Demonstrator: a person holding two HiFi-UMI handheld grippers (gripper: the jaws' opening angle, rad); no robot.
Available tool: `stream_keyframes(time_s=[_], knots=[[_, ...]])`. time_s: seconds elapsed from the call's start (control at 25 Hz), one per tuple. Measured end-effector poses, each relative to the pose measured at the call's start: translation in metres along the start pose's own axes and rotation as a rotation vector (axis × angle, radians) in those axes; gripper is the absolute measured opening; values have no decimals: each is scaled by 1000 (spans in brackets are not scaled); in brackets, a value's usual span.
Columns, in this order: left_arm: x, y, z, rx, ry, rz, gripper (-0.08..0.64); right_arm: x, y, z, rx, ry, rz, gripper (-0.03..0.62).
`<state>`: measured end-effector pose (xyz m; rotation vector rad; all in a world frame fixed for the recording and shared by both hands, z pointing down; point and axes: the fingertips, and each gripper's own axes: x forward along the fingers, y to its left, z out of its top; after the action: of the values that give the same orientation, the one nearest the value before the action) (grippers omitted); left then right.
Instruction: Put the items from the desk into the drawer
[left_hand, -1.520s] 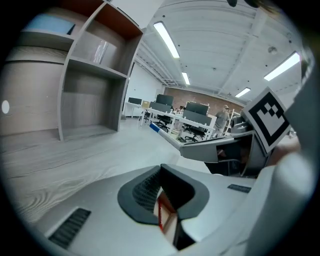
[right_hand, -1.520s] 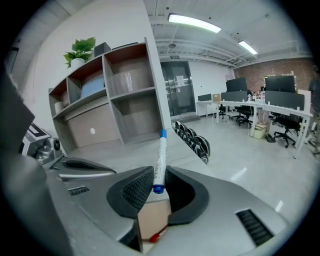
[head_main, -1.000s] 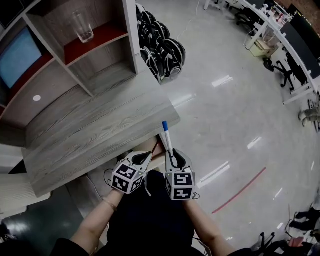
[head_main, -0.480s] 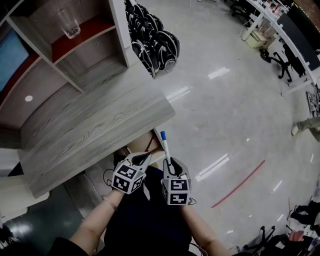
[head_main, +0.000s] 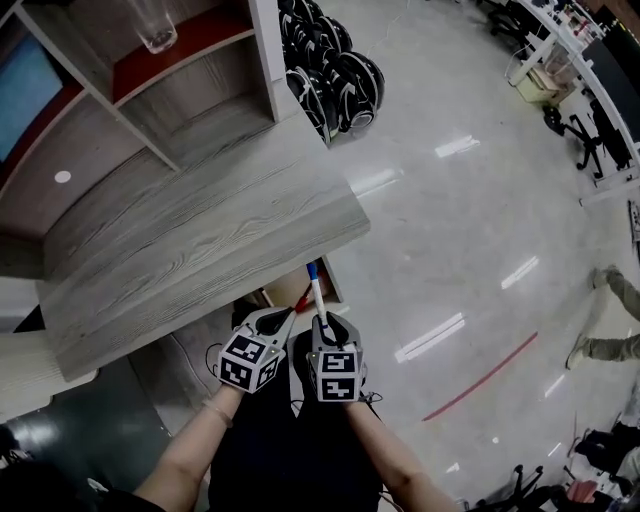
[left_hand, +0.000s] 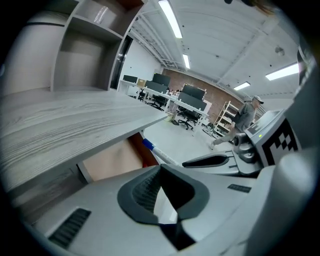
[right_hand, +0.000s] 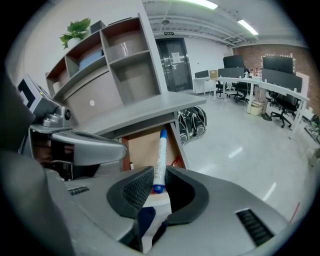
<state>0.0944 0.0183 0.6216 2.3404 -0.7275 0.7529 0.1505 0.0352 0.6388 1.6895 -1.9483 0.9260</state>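
My right gripper (head_main: 322, 322) is shut on a white marker (head_main: 316, 292) with a blue cap; the marker sticks out forward from between the pads (right_hand: 159, 160). It points at the open wooden drawer (head_main: 283, 296) under the front edge of the grey desk (head_main: 200, 240). Something red (head_main: 303, 298) lies in the drawer. Beside it on the left, my left gripper (head_main: 283, 316) is shut, its fingertips together (left_hand: 160, 166) with nothing between them. In the left gripper view the marker (left_hand: 152, 149) and the right gripper's finger (left_hand: 205, 161) show in front of the drawer's inside (left_hand: 112, 160).
A shelf unit stands at the back of the desk with a glass (head_main: 155, 25) on a red shelf. Black bags (head_main: 335, 75) are stacked past the desk's right end. Shiny floor with a red line (head_main: 480, 380) lies to the right, where a person (head_main: 610, 320) walks.
Both grippers have sunk and drawn nearer to the body. The marker's tip has dropped from the desk's corner to below the desk edge, in front of the drawer.
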Motion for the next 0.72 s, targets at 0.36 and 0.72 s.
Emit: stream_keyframes(time_s=[0.36, 0.72], knots=[[-4, 26, -10, -40, -6, 41, 28, 42, 16, 0, 57, -3, 14, 86], [-1, 33, -7, -51, 0, 57, 28, 66, 19, -5, 147, 43, 21, 89]])
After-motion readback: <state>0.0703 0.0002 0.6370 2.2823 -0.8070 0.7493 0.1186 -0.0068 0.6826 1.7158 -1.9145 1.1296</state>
